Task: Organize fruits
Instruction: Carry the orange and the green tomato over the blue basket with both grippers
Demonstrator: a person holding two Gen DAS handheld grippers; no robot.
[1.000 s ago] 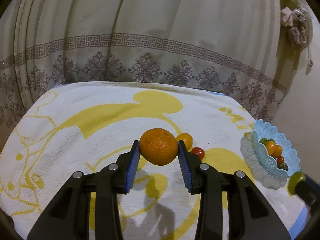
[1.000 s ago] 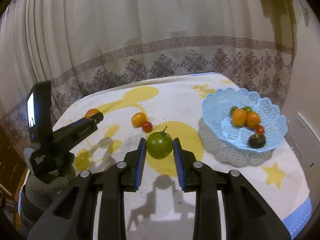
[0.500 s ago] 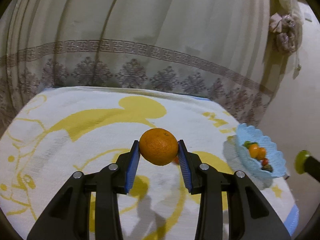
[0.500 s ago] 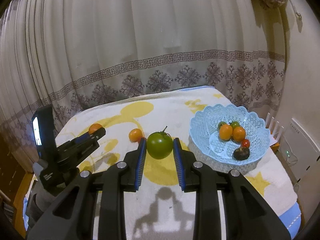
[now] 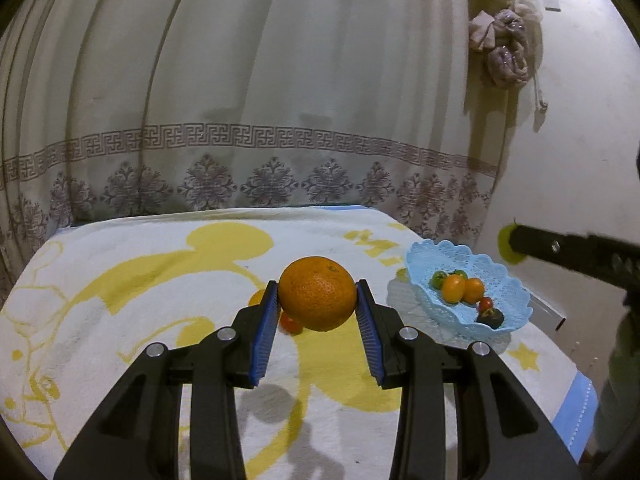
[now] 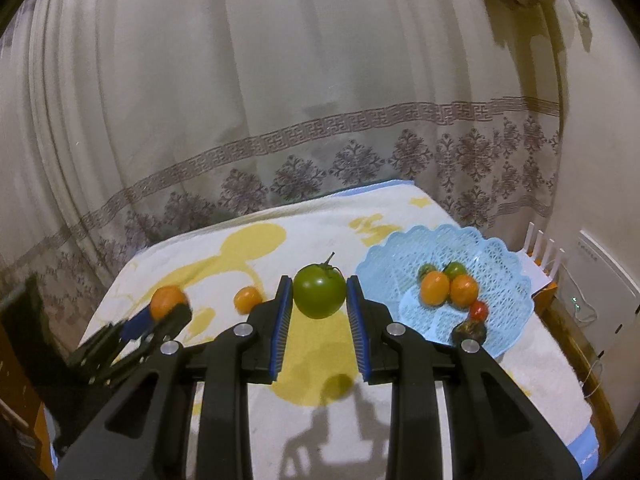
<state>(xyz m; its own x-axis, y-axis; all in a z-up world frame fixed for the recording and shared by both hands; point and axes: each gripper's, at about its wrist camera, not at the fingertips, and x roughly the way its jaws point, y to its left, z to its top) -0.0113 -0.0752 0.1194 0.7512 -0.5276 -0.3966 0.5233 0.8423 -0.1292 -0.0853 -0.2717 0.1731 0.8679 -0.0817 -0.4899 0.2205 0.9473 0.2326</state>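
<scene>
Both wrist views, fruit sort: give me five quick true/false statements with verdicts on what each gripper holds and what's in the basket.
1. The left gripper is shut on an orange. True.
2. The right gripper is empty. False: it is shut on a green tomato.
3. The blue basket is empty. False: it already holds several small fruits, among them a red cherry tomato.
4. A small orange tomato lies on the towel, outside the basket. True.
5. The held green tomato rests in the basket. False: it is clamped above the towel, left of the basket.
</scene>
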